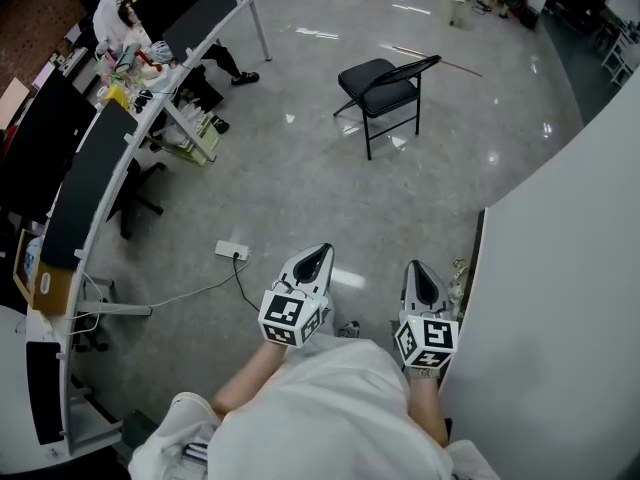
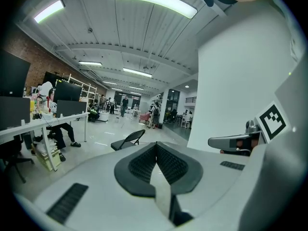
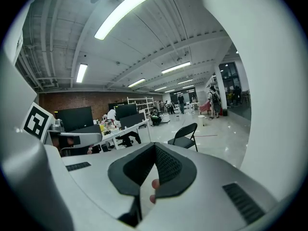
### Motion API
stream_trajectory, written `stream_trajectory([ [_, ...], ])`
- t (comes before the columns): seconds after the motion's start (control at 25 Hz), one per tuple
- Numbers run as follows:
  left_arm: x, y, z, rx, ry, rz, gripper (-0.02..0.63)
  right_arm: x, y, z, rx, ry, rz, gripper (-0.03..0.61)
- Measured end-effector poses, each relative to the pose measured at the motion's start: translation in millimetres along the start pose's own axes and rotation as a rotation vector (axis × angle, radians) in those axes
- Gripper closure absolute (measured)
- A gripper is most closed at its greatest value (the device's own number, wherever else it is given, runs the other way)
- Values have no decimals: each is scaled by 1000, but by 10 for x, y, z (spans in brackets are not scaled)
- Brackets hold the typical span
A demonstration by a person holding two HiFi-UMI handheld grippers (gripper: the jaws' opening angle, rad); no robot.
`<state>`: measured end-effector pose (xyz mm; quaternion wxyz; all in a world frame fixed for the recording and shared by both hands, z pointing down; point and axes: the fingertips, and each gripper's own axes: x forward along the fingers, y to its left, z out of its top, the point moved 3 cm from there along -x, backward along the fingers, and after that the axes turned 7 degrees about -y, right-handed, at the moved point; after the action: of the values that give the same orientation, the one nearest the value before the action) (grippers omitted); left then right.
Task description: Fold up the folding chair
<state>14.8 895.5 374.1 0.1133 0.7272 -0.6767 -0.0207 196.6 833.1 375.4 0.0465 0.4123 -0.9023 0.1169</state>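
A black folding chair point(image 1: 385, 86) stands unfolded on the grey floor, well ahead of me; it also shows small and far off as the chair point(image 2: 127, 140) in the left gripper view and the chair point(image 3: 186, 135) in the right gripper view. My left gripper point(image 1: 318, 256) is held low in front of my body, jaws shut with nothing between them. My right gripper point(image 1: 419, 268) is beside it, also shut and empty. Both point toward the chair and are far from it.
A long curved desk point(image 1: 130, 128) with dark monitors runs along the left, a person point(image 1: 115, 23) seated at it. A white power strip point(image 1: 231, 251) with its cable lies on the floor ahead left. A white wall point(image 1: 560, 298) stands close on my right.
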Motion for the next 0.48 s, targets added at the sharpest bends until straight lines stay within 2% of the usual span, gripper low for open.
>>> stream_trajectory([
  [0.48, 736, 714, 215, -24, 0, 15, 603, 1000, -69, 184, -3, 26, -23, 574],
])
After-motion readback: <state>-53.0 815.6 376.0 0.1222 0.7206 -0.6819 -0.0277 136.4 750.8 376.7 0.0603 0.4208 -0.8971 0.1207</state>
